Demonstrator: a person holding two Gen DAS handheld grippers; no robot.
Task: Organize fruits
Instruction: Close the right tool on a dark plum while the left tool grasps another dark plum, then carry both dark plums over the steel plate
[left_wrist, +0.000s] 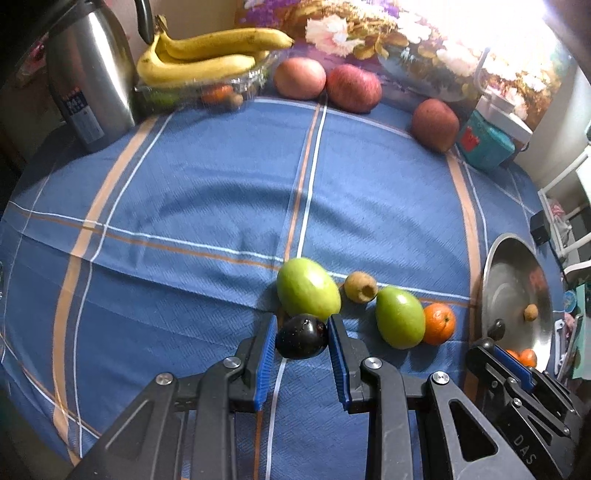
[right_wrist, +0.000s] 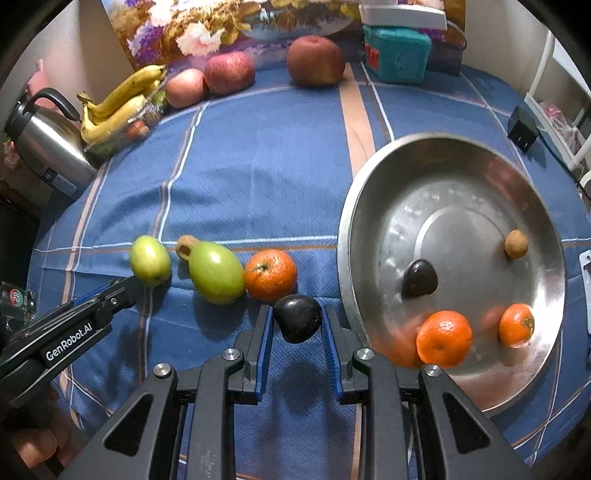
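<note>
Your left gripper (left_wrist: 302, 338) is clamped on a dark plum (left_wrist: 301, 336) at the lower centre of the left wrist view, its blue pads (left_wrist: 266, 347) pressing on both sides of the fruit, which sits just in front of a green fruit (left_wrist: 308, 289). Your right gripper (right_wrist: 296, 324) is closed the same way on a second dark fruit (right_wrist: 297, 322) at the lower centre of the right wrist view, just left of the rim of the steel bowl (right_wrist: 354, 206). That bowl fills the right half of that view and already holds 2 oranges (right_wrist: 444, 339), 1 dark fruit (right_wrist: 419, 278) and 1 small brown fruit (right_wrist: 516, 243). Left on the blue cloth (right_wrist: 258, 177) are 2 green fruits, a small brown one (left_wrist: 361, 287) and 1 orange (right_wrist: 270, 274) in a row across the middle. The 2 dark fruits you hold look light, smooth and glossy, so they will likely slip if the pads sit off-centre; keep the grip across the widest part and keep it gentle, since the skin probably bruises easily. The bowl's polished slope will let round fruit roll, so lower each piece close to the metal before letting go. The green fruits look firmer and heavier; take them across the short axis.
</note>
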